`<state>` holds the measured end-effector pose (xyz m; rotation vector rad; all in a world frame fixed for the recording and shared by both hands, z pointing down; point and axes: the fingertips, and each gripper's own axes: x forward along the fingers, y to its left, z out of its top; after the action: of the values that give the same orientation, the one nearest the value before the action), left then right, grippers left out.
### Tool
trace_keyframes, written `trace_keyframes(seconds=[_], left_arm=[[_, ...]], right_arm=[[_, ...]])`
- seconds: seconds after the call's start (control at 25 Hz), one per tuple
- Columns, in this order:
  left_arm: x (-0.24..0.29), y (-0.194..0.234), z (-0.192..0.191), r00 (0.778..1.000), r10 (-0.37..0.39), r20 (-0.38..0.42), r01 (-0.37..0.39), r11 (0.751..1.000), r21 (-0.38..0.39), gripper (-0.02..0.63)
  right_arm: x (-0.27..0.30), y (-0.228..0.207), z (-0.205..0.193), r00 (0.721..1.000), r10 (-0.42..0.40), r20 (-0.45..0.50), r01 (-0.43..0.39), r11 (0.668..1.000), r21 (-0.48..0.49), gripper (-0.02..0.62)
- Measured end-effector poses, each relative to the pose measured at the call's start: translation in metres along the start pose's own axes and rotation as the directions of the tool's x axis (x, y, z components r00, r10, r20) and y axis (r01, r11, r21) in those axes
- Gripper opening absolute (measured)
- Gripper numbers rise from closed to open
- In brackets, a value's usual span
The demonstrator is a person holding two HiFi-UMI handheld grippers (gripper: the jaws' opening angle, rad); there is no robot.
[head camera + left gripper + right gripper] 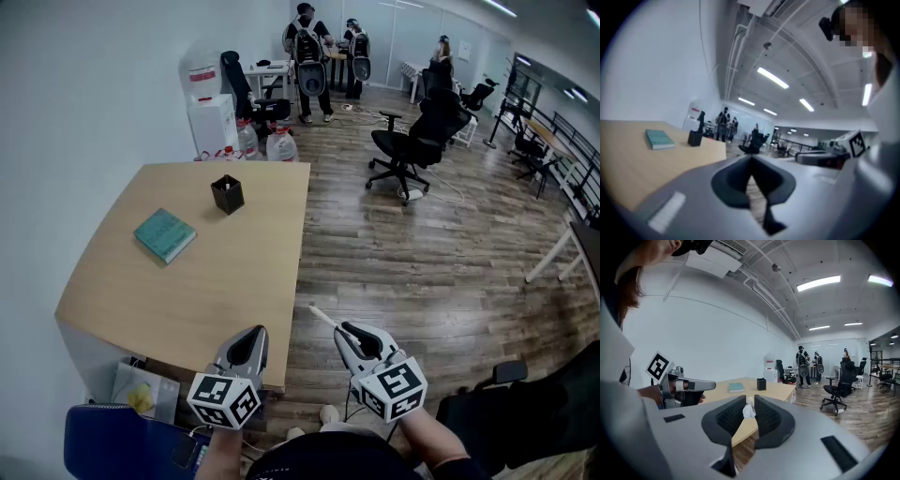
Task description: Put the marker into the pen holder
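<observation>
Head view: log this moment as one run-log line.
left gripper: shut, empty | right gripper: shut on thin white marker | black square pen holder: on light wooden table, away from both grippers | insertion: not yet done

White marker [323, 319], slim, pinched in right gripper [356, 339], tilted forward-left, just off table [234, 281] near right corner. Black square pen holder [227, 194] upright near table's far edge.
</observation>
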<state>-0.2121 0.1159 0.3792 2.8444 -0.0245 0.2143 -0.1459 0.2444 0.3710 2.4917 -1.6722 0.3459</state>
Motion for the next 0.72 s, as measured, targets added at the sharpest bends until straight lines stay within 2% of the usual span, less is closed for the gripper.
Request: trace_keyframes(seconds=[0.32, 0.44, 0.52, 0.72], left_arm=[[0.012, 0.012, 0.012, 1.0, 0.004, 0.028, -0.004, 1.0, 0.007, 0.003], [0.017, 0.009, 0.018, 0.998, 0.002, 0.061, -0.002, 1.0, -0.006, 0.003], [0.023, 0.008, 0.024, 0.996, 0.02, 0.085, -0.021, 1.0, 0.014, 0.003], [0.049, 0.004, 0.022, 0.998, 0.037, 0.053, -0.039, 0.999, 0.034, 0.004]], right_arm=[[0.027, -0.011, 0.004, 1.0, 0.008, 0.018, -0.008, 1.0, -0.007, 0.052], [0.03, -0.017, 0.005, 0.999, 0.029, 0.023, -0.029, 0.999, -0.013, 0.052], [0.032, -0.024, 0.009, 0.998, 0.046, 0.032, -0.045, 0.999, -0.01, 0.052], [0.038, -0.046, 0.011, 0.997, 0.068, 0.03, -0.068, 0.998, -0.013, 0.052]])
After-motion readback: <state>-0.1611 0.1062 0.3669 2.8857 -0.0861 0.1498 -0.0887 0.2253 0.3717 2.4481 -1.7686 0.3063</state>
